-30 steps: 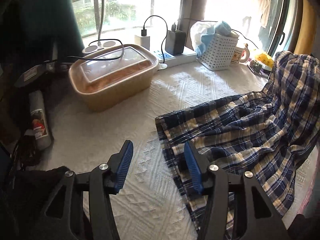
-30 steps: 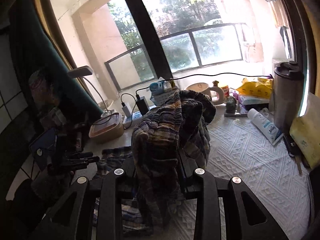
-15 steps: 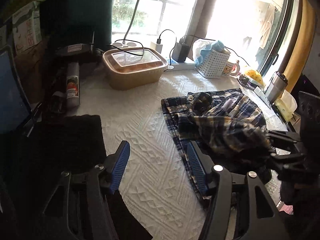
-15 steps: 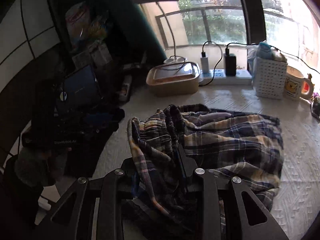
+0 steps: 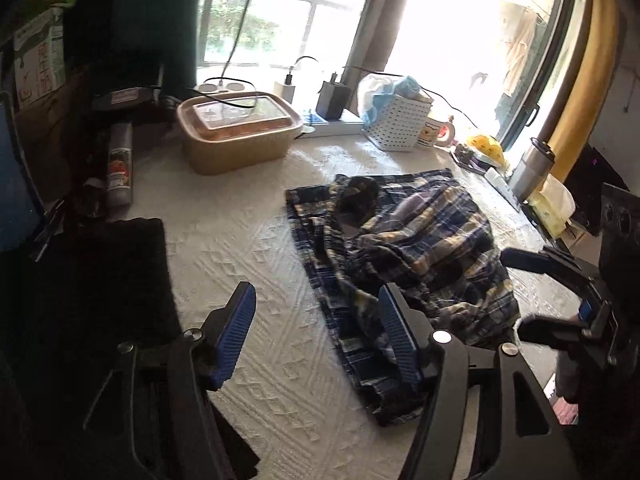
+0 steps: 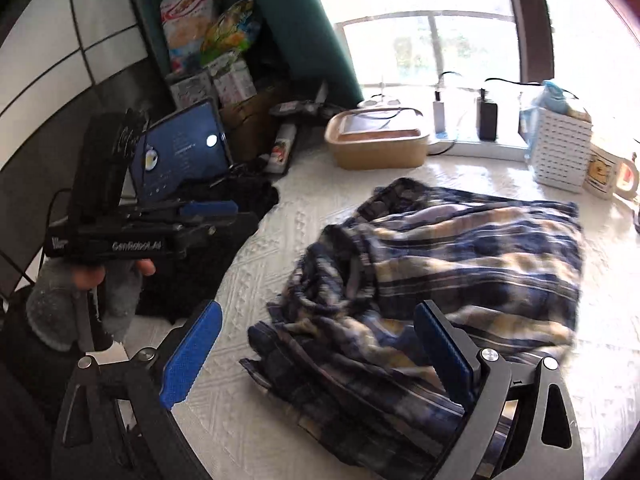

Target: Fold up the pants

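Note:
The blue and tan plaid pants [image 5: 404, 256] lie in a rumpled heap on the white textured table cover [image 5: 248, 248]; they also show in the right wrist view [image 6: 432, 276]. My left gripper [image 5: 316, 336] is open and empty, raised above the cover near the pants' left edge. My right gripper [image 6: 316, 352] is open and empty, raised over the near part of the heap. The right gripper also shows at the right edge of the left wrist view [image 5: 560, 292]. The left gripper shows at the left of the right wrist view [image 6: 208, 212].
A tan lidded box [image 5: 236, 136], a power strip with chargers [image 5: 332, 120], a white basket [image 5: 400, 124] and a mug [image 5: 434, 132] line the window side. A steel tumbler [image 5: 534, 172] stands right. A dark cloth [image 5: 100, 280] and a tablet [image 6: 180, 148] lie left.
My right gripper has opened and let go of the pants, which have dropped into a heap on the cover. Both grippers have drawn back and up from the table.

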The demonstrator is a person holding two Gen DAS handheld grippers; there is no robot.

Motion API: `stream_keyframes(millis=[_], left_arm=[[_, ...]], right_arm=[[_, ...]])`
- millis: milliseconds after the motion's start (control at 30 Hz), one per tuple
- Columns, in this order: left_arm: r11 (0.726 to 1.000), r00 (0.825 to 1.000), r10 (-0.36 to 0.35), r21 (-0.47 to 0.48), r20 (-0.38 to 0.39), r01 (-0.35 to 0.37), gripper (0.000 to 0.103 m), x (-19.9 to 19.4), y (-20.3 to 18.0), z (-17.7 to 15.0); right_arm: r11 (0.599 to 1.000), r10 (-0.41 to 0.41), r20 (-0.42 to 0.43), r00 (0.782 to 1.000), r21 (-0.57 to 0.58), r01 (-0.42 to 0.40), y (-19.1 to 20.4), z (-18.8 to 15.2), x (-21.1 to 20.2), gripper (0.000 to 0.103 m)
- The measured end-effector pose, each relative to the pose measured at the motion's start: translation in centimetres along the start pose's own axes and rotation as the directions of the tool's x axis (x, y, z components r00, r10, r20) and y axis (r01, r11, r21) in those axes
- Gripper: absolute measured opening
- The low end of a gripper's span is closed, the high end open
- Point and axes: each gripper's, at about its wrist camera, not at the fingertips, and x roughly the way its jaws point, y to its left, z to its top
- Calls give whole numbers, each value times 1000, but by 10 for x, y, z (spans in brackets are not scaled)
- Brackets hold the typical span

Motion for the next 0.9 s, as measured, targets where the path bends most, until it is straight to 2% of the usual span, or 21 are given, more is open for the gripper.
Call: stream_keyframes(millis=[67, 167, 300, 400, 533, 600, 633, 667, 767, 900], left_arm=[[998, 999, -45, 40, -11, 46, 64, 5, -17, 3], [990, 997, -66, 126, -31, 69, 64, 18, -44, 12], [978, 995, -12, 205, -96, 32, 64, 52, -62, 25], [968, 987, 84, 246, -140, -48, 64, 78, -62, 31], [979, 985, 50, 204, -164, -15, 64, 91, -53, 35], [980, 987, 29, 199, -158, 3, 52, 93, -50, 34], [982, 987, 24, 188, -160, 7, 37, 95, -48, 35], [983, 987, 23, 182, -160, 6, 26, 94, -47, 35], [983, 991, -11, 180, -133, 36, 18, 76, -50, 40], [986, 995, -74, 147, -65, 83, 16, 46, -47, 53]], right_arm=[[999, -33, 24, 999, 25, 32, -16, -1, -14, 97], [993, -96, 45, 994, 69, 92, -47, -3, -30, 98], [984, -154, 84, 984, 101, 145, -77, -1, -48, 97], [977, -184, 95, 978, 123, 172, -97, 1, -54, 97], [973, -194, 90, 977, 145, 180, -116, 2, -54, 97], [972, -192, 81, 978, 152, 178, -124, -1, -52, 97], [972, -188, 77, 979, 159, 174, -128, -2, -50, 97], [972, -183, 72, 980, 164, 170, -131, -2, -47, 97], [971, -185, 63, 981, 167, 172, -137, -4, -41, 97], [970, -180, 67, 981, 178, 166, -146, -2, -40, 97]])
